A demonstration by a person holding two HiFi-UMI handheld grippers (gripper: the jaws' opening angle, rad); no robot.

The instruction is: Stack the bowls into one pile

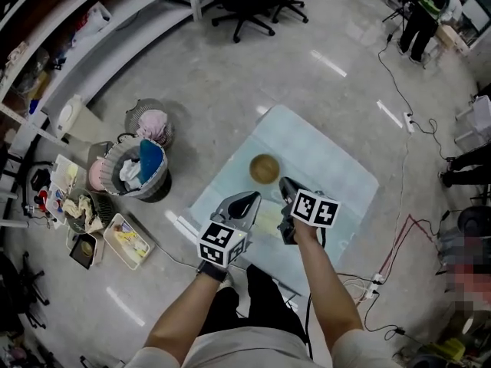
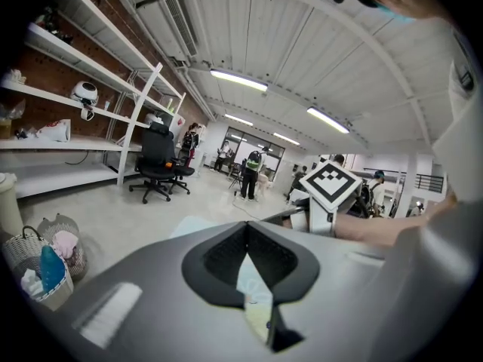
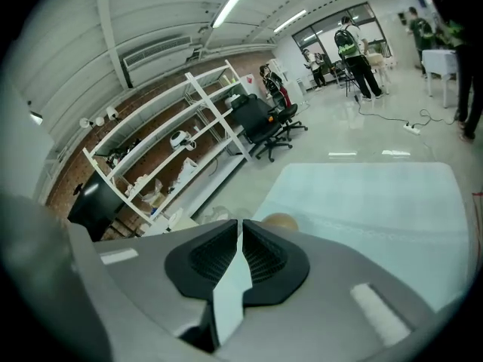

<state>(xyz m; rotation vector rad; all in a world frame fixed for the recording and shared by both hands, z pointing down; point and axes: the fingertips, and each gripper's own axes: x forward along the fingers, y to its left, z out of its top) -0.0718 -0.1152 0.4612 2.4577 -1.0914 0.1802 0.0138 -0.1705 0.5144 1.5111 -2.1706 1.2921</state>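
Note:
A brown wooden bowl (image 1: 264,169) rests on a pale blue mat (image 1: 337,171) spread on the floor; whether others are nested in it I cannot tell. My left gripper (image 1: 249,199) hovers just short of the bowl, to its near left, shut and holding nothing. My right gripper (image 1: 285,184) hangs close to the bowl's near right, also shut and empty. In the left gripper view the left gripper (image 2: 247,228) has its jaw tips touching, with the right gripper's marker cube (image 2: 332,185) beyond. The right gripper (image 3: 240,228) points at the bowl (image 3: 281,221), whose rim peeks over its jaws.
Wire baskets of cloths (image 1: 142,167) and small trays of clutter (image 1: 126,240) stand left of the mat. Shelving (image 1: 100,29) runs along the upper left, office chairs (image 1: 245,2) stand at the top, cables (image 1: 399,90) trail on the right, and a person (image 1: 420,21) stands far off.

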